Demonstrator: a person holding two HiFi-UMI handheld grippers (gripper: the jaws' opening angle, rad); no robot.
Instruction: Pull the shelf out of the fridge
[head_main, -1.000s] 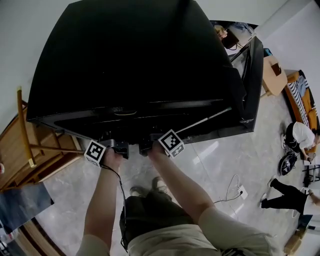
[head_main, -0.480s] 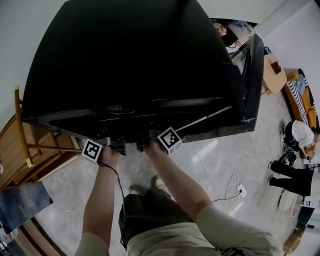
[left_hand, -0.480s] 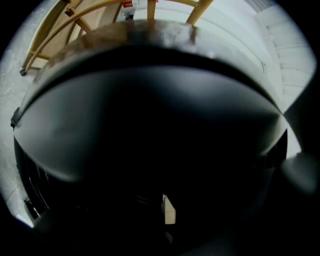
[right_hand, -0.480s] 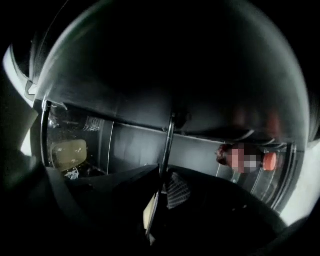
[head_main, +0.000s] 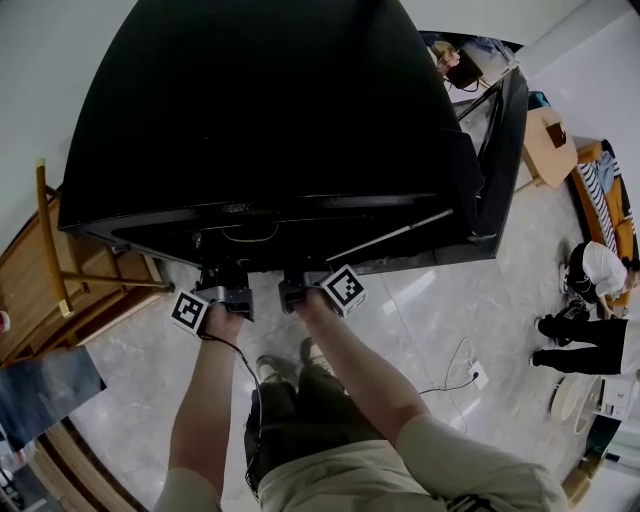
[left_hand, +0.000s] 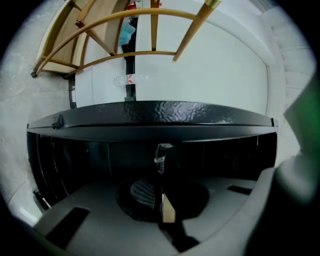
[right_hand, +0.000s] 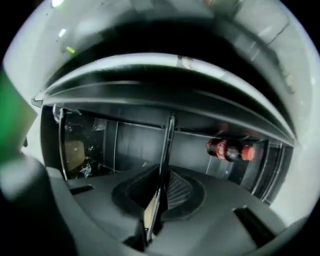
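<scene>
The black fridge (head_main: 260, 110) fills the head view from above, with its door (head_main: 505, 150) swung open at the right. Both grippers reach into its front opening side by side. The shelf (left_hand: 161, 170) shows edge-on as a thin plate. My left gripper (left_hand: 161, 202) is shut on that edge, seen in the head view (head_main: 228, 288) below the fridge front. In the right gripper view the same thin shelf edge (right_hand: 167, 145) runs between the pads, and my right gripper (right_hand: 155, 200) is shut on it (head_main: 292, 288). The shelf itself is hidden in the head view.
A cola bottle (right_hand: 227, 149) lies inside the fridge at the right. A wooden rack (head_main: 60, 260) stands left of the fridge. A cable and socket (head_main: 470, 375) lie on the tiled floor, a small table (head_main: 550, 150) stands beyond the door, and a person (head_main: 600, 270) sits at the far right.
Both grippers stay at the fridge's front opening and have come slightly back toward me since half a second ago. The people at the far right have shifted.
</scene>
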